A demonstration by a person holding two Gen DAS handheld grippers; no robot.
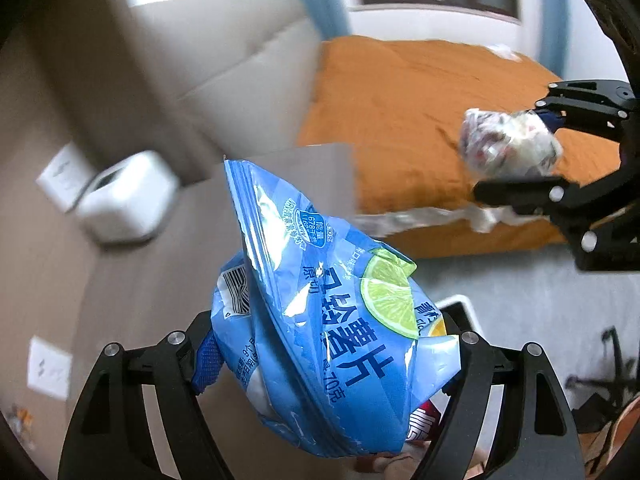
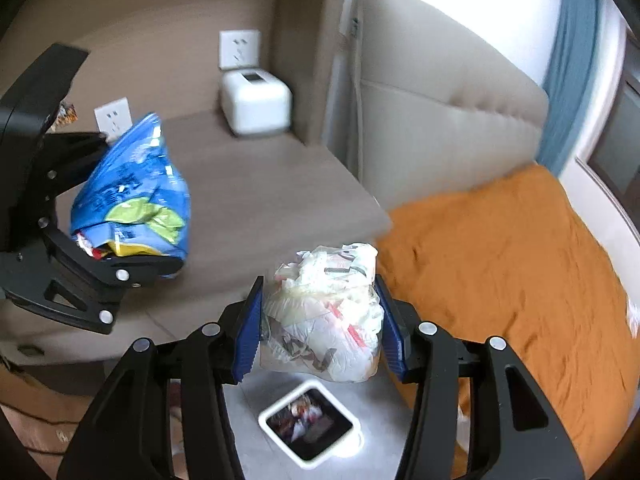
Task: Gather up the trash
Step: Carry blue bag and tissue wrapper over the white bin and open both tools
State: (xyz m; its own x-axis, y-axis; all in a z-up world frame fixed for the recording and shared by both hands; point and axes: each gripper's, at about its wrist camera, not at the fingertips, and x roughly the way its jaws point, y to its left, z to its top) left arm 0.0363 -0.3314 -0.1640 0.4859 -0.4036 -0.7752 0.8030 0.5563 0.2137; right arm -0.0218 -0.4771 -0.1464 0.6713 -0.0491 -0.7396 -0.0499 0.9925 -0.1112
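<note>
My left gripper point(image 1: 328, 360) is shut on a puffy blue chip bag point(image 1: 320, 300) printed with a lime slice; the bag fills the gap between its jaws. From the right wrist view that same chip bag point(image 2: 132, 196) hangs in the left gripper point(image 2: 120, 208) at the left. A crumpled clear plastic bag of paper scraps point(image 2: 324, 316) is pinched between the blue pads point(image 2: 250, 332) of my right gripper point(image 2: 320, 328). In the left wrist view the right gripper point(image 1: 516, 148) holds this bundle point(image 1: 508, 142) above the orange bed. A white square bin point(image 2: 310, 424) with trash inside stands on the floor below the bundle.
A brown bedside surface point(image 2: 248, 200) carries a white box-shaped device point(image 2: 256, 102), with wall sockets point(image 2: 239, 49) behind it. The bed with an orange cover point(image 2: 500, 256) and beige padded headboard point(image 2: 440, 112) lies to the right. A strip of pale wrapper point(image 1: 420, 216) rests on the bed's edge.
</note>
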